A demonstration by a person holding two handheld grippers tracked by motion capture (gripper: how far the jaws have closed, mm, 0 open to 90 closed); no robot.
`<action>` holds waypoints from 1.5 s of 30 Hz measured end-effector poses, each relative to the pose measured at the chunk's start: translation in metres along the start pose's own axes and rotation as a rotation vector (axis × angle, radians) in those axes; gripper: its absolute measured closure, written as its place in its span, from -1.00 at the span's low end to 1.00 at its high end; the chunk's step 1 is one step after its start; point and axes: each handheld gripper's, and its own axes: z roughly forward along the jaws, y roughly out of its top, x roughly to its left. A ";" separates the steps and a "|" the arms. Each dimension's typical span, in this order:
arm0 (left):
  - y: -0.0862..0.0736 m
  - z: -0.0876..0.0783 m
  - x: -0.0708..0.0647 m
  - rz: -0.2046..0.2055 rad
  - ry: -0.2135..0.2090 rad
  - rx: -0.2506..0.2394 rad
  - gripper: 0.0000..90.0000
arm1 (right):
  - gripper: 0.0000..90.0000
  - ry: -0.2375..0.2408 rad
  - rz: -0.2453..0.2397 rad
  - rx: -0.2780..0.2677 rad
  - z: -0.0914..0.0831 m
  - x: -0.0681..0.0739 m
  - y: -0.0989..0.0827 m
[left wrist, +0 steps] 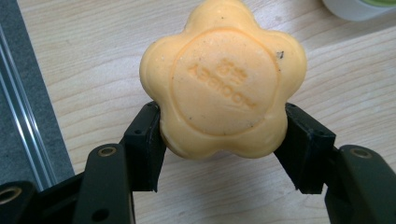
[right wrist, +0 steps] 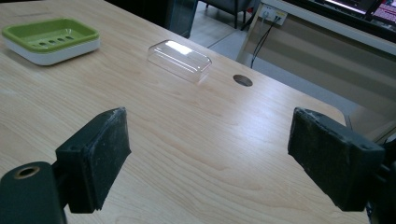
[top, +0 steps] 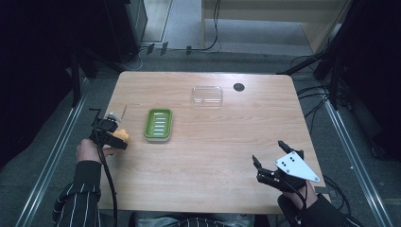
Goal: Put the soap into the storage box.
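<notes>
An orange flower-shaped soap [left wrist: 223, 84] sits between the jaws of my left gripper [left wrist: 224, 149], which is shut on its lower part just above the table. In the high view that soap [top: 121, 136] and left gripper [top: 116, 138] are at the table's left edge. To their right stands a green soap dish [top: 158, 124] on a white base, seen too in the right gripper view as the dish [right wrist: 49, 38]. A clear plastic lid [top: 207, 95] lies farther back, the same lid [right wrist: 180, 59]. My right gripper [top: 270, 155] rests open at the front right, jaws wide apart [right wrist: 208, 156].
The wooden table [top: 213, 156] has a dark round hole [top: 239, 87] near its back right. Cables and dark stands surround the table on the floor. A metal rail runs along the left side [left wrist: 18, 116].
</notes>
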 end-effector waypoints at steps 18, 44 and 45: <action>0.018 -0.003 -0.007 0.033 0.000 -0.024 -0.12 | -0.70 0.002 -0.001 0.001 0.000 0.000 0.000; 0.043 -0.016 -0.014 0.070 -0.007 -0.089 -0.12 | -0.70 0.001 -0.002 0.001 0.000 0.000 0.000; 0.045 -0.016 -0.014 0.072 -0.005 -0.091 -0.12 | -0.70 0.001 -0.001 0.001 0.000 0.000 0.000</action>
